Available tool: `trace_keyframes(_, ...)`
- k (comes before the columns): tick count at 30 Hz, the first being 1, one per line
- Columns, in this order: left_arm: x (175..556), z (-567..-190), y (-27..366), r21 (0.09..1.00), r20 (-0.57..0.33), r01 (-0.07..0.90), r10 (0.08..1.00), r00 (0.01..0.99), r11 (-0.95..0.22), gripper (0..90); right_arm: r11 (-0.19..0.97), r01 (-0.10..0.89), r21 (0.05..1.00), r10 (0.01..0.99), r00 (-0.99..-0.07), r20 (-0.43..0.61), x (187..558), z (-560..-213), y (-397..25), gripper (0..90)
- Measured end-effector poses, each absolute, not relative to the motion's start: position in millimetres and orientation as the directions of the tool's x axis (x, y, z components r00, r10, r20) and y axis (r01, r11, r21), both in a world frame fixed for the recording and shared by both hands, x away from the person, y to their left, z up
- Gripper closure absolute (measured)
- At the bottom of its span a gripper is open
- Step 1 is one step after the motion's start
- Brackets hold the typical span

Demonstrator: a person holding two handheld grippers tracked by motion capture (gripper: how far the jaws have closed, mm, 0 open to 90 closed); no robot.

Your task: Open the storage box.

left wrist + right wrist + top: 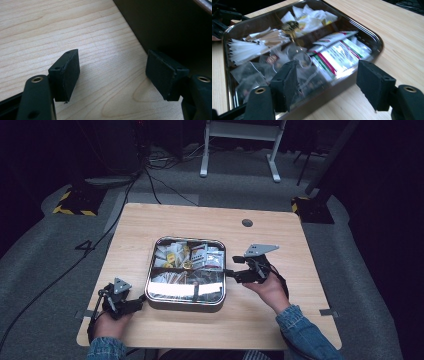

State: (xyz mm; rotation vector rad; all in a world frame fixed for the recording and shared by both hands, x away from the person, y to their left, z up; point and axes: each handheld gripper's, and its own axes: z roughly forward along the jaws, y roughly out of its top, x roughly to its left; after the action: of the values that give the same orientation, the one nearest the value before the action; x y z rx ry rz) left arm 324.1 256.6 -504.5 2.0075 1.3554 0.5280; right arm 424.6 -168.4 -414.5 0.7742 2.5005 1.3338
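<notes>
Progress: barely begun. Square metal compartment tray (150, 285) of sachets sits mid-surface; left gripper (113, 75) & right gripper (327, 83) flank it, jaws wide apart, holding nothing.

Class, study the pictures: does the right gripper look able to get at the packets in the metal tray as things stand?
Probably yes. The right gripper sits open at the tray's rim, and the packets lie uncovered just ahead of its jaws.
</notes>
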Motion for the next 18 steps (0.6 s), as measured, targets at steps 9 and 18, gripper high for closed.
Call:
trace_keyframes(9,324,-505,257,0.705,-0.03,0.662,0.923,0.384,-0.253,27.8,0.497,0.327,0.804,0.484,-0.873,0.057,431,-409,-131,33.1)
trace_keyframes(18,325,-505,256,0.704,-0.031,0.664,0.924,0.38,-0.25,27.5,0.575,0.299,0.761,0.417,-0.908,0.041,432,-417,-76,33.2)
